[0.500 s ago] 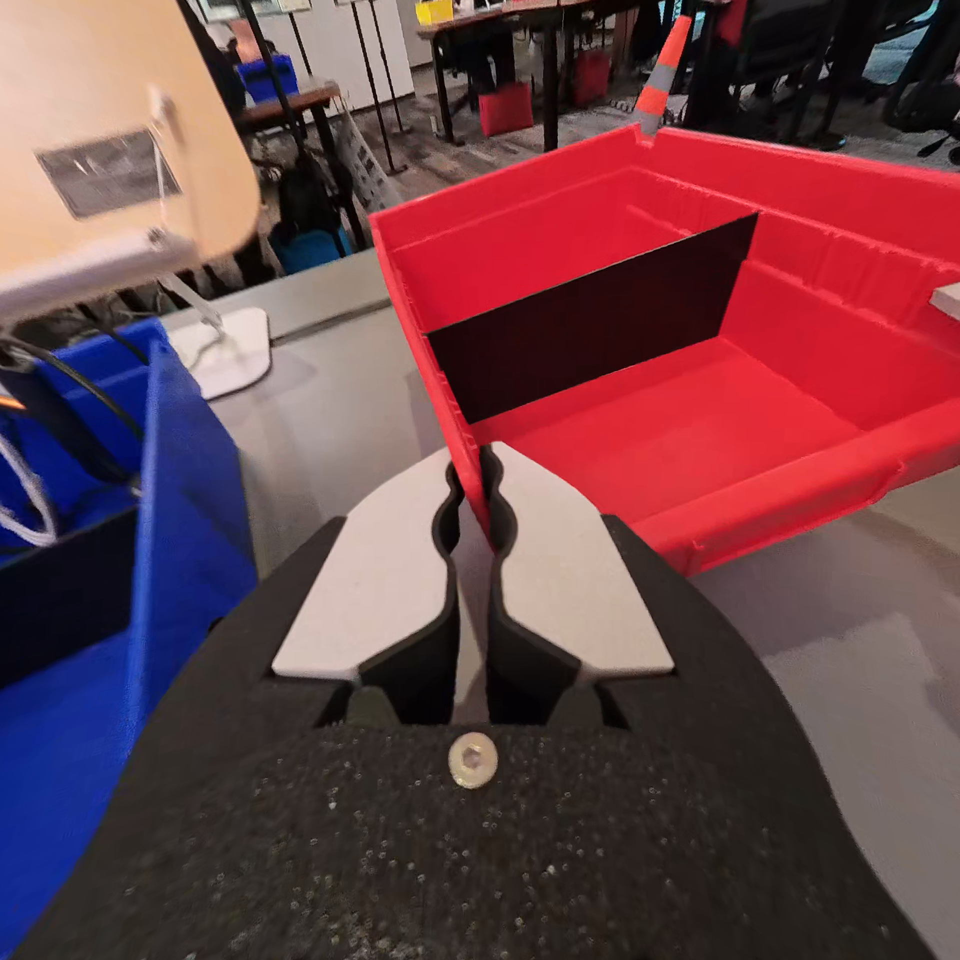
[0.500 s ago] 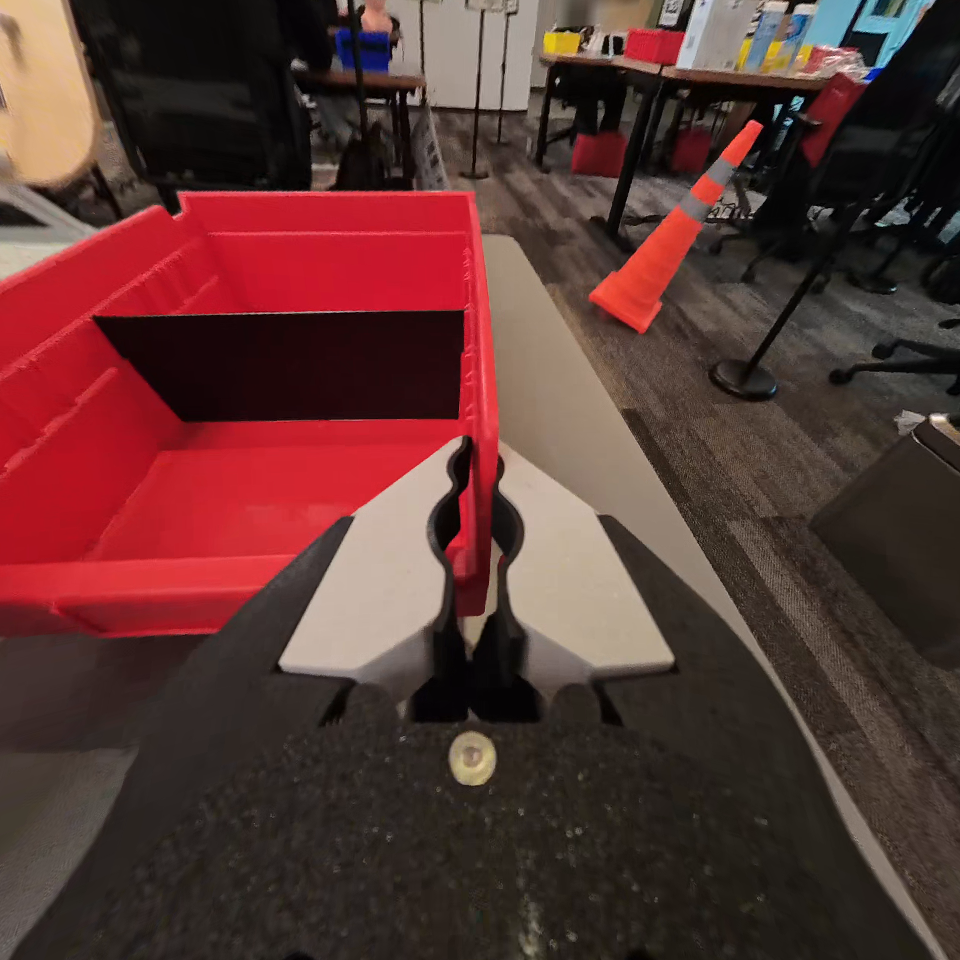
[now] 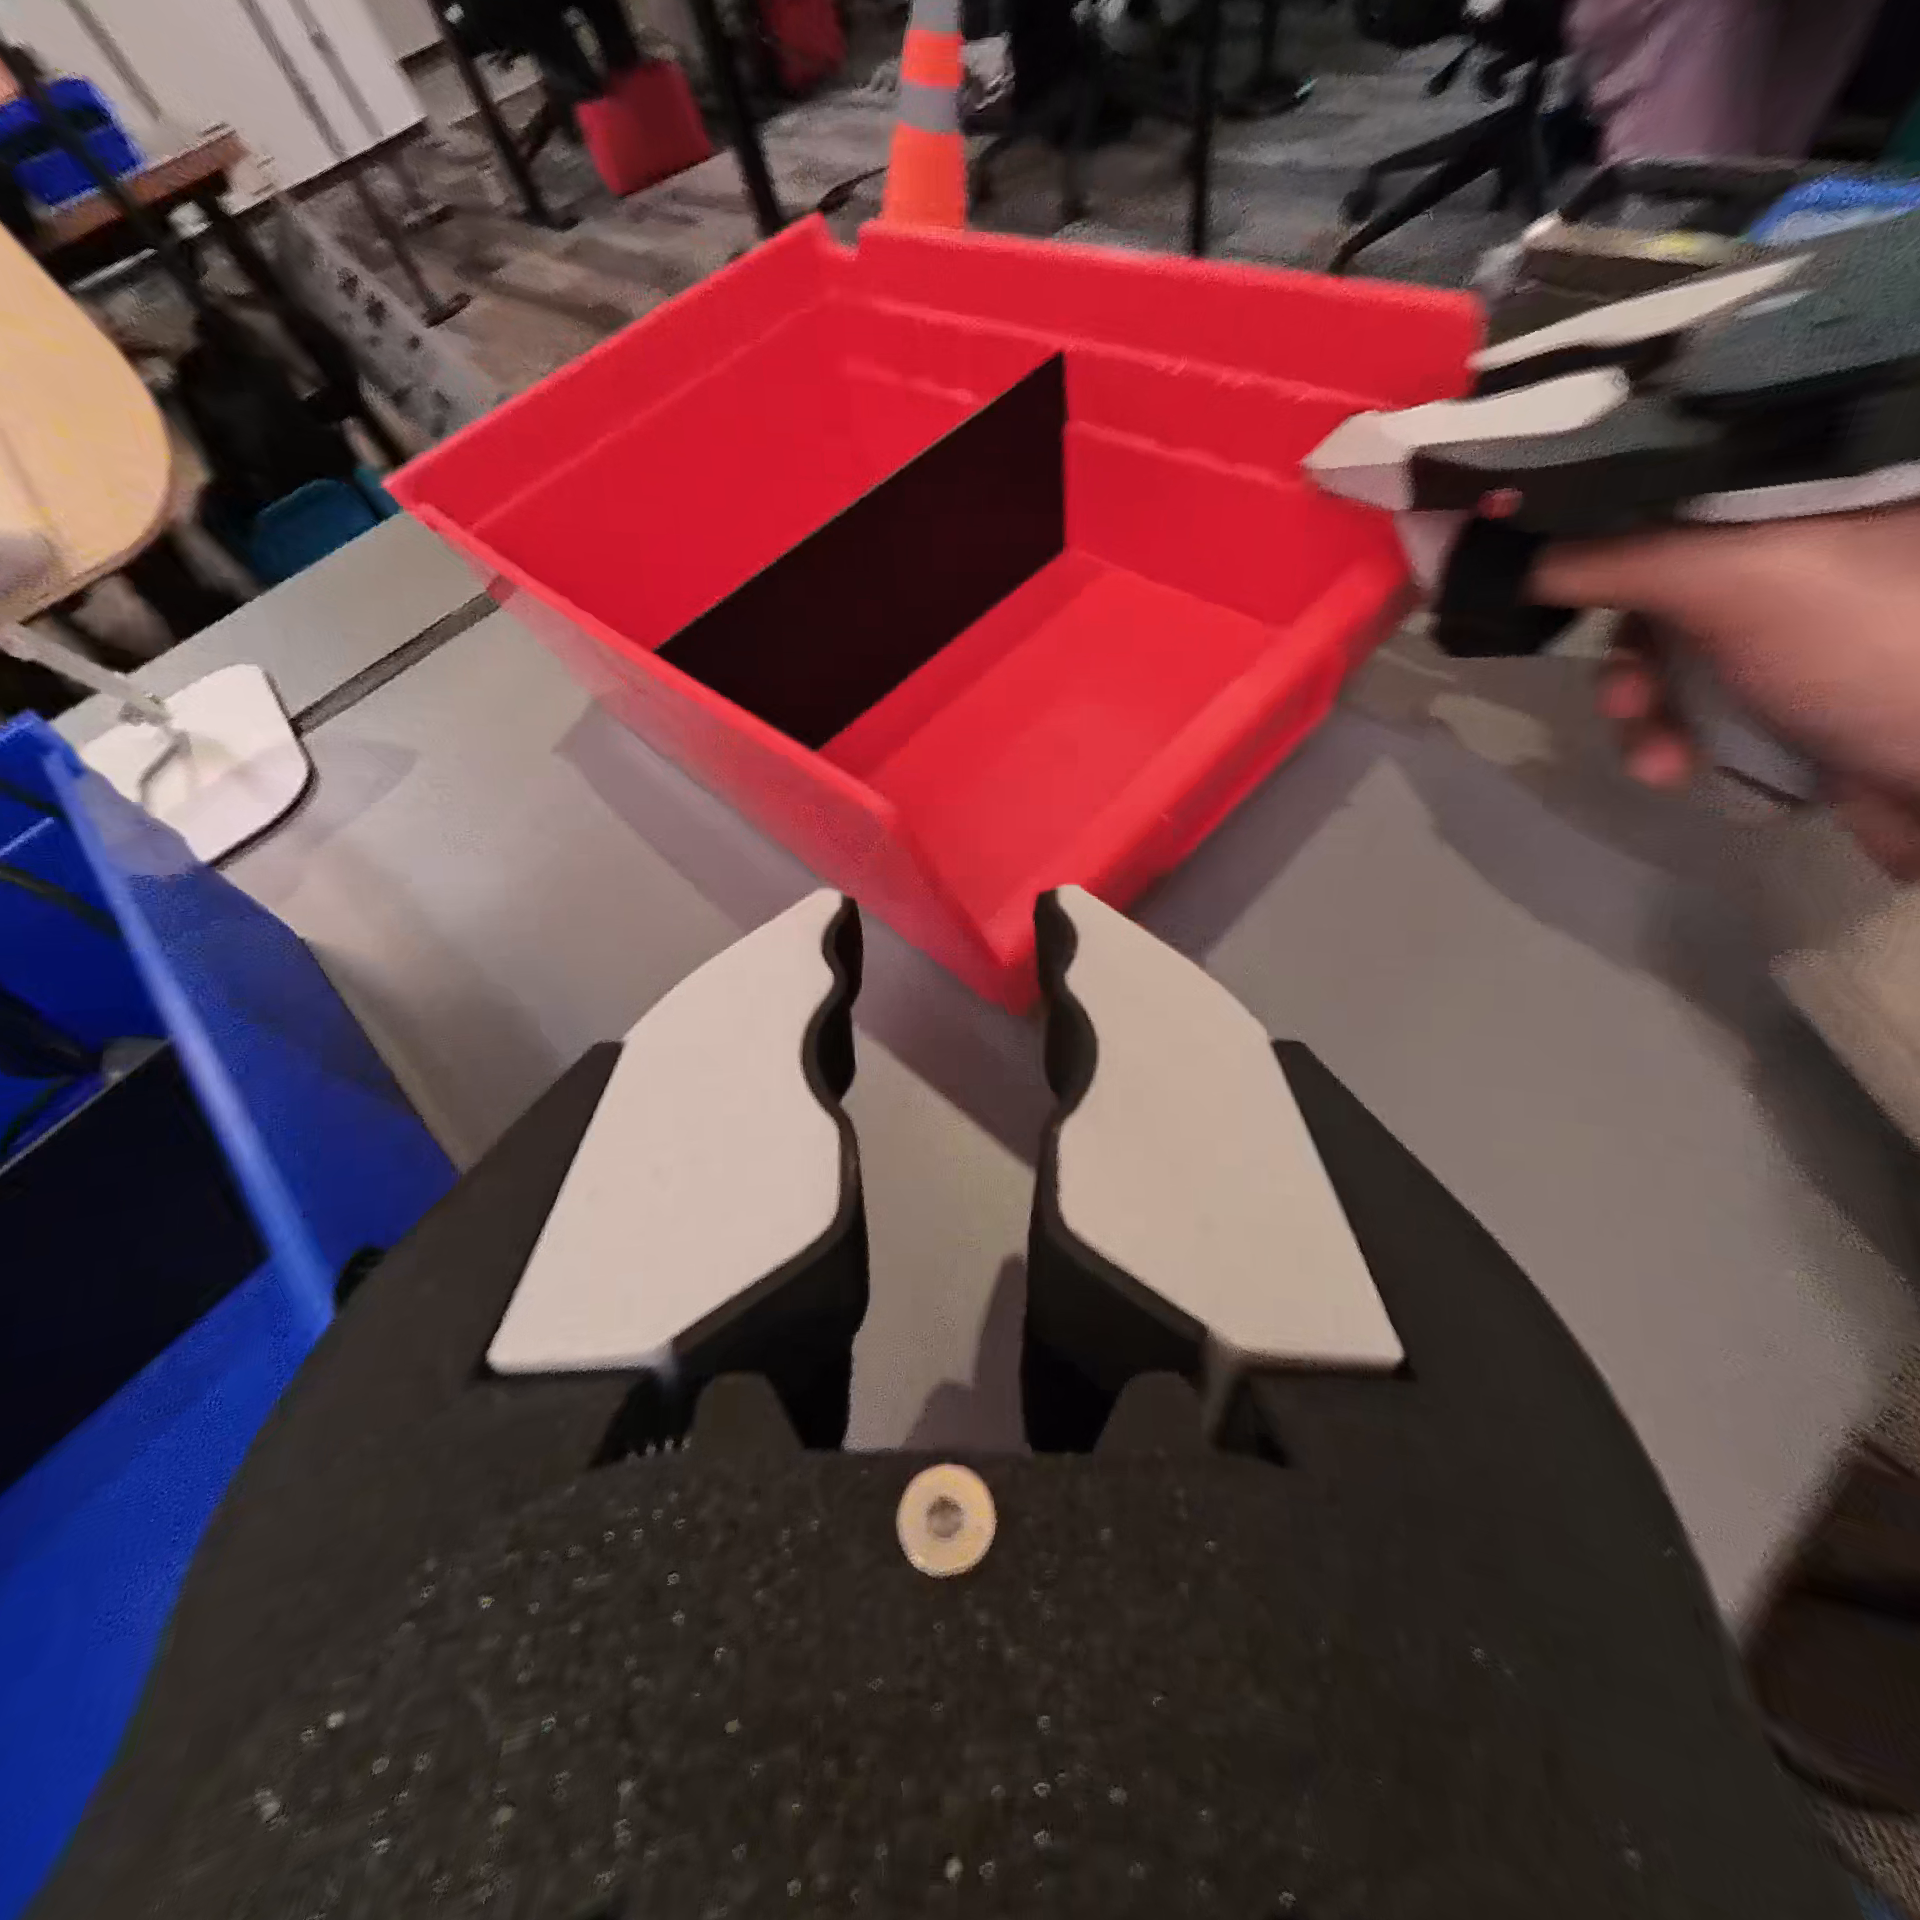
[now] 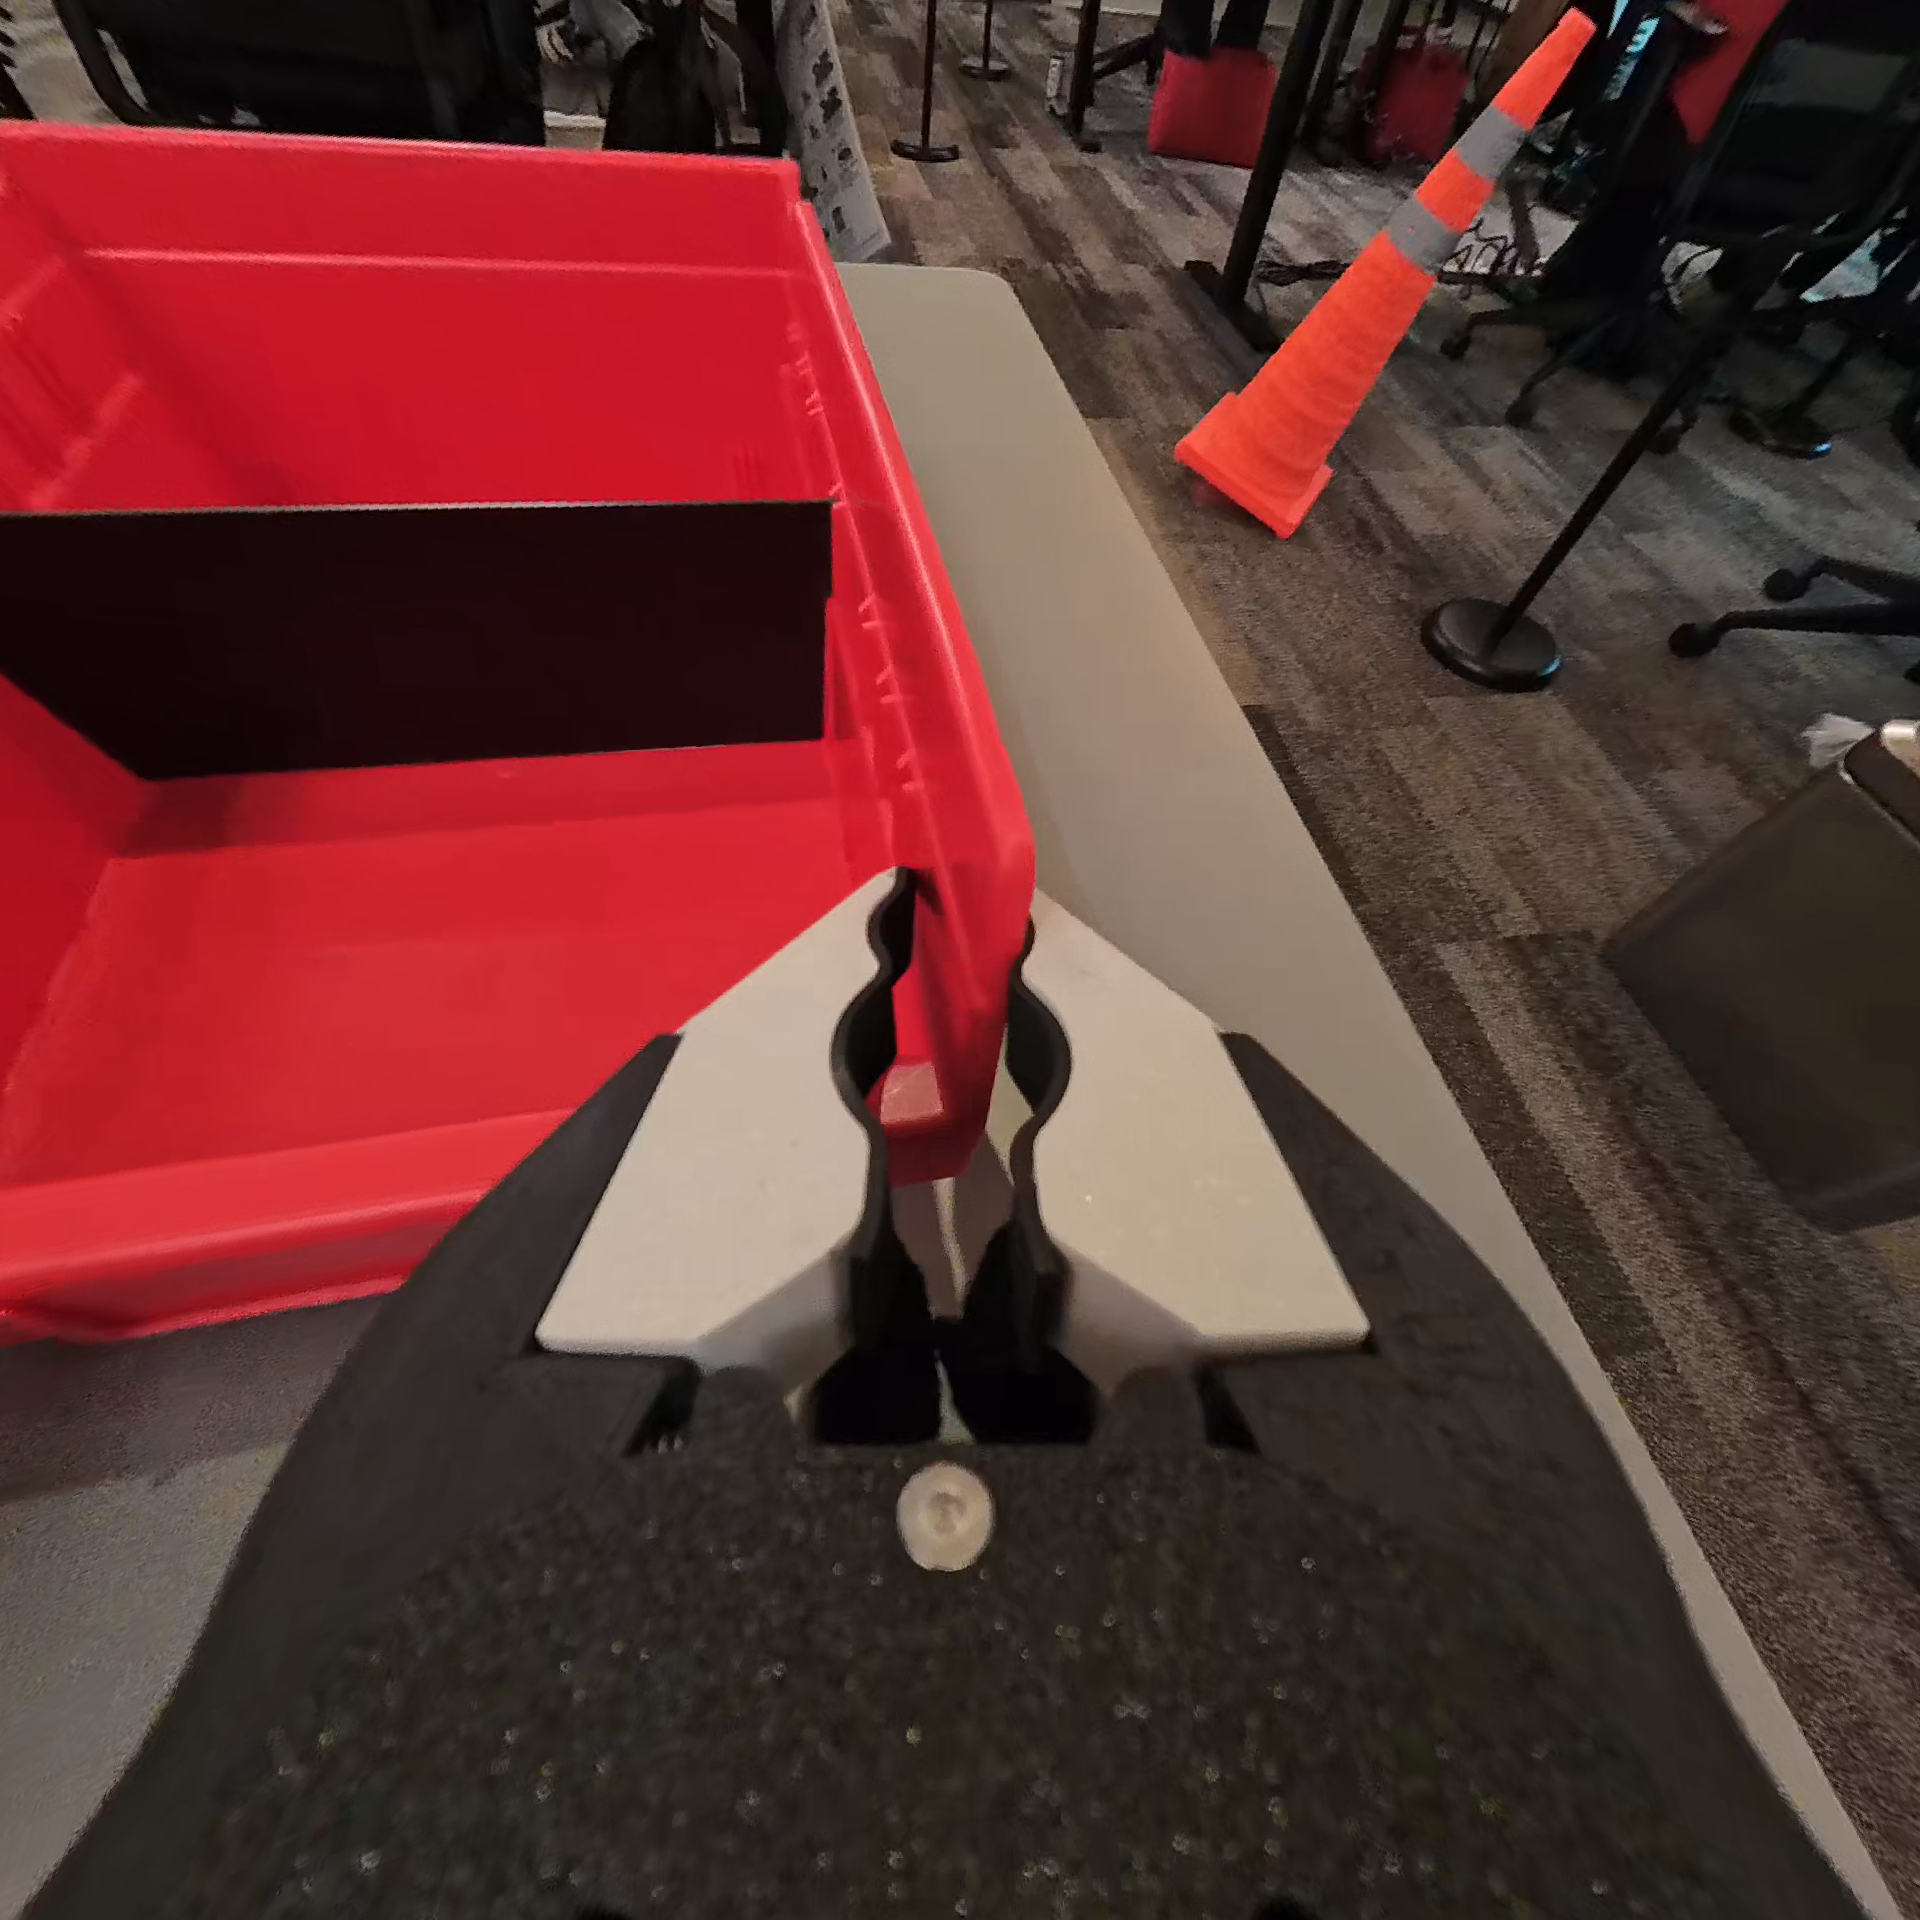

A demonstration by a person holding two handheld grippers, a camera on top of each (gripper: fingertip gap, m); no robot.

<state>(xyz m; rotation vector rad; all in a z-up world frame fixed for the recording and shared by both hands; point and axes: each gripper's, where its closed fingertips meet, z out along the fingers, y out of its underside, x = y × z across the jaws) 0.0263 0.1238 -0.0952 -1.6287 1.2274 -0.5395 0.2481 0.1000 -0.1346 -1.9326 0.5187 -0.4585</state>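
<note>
My left gripper (image 3: 945,935), jaws parted and empty, hovers over the grey table (image 3: 520,935) just short of the near corner of the red bin (image 3: 727,436). My right gripper (image 4: 961,935) clasps the bin's right wall at its front corner, one finger on each side. A black divider (image 4: 416,623) crosses the bin, which rests on the table. Blue bin (image 3: 208,1091) at left; orange cone (image 4: 1340,343) on the floor beyond

Office-like lab: desks (image 4: 1262,156), office chairs (image 4: 1808,608), cone (image 4: 1351,322).
</note>
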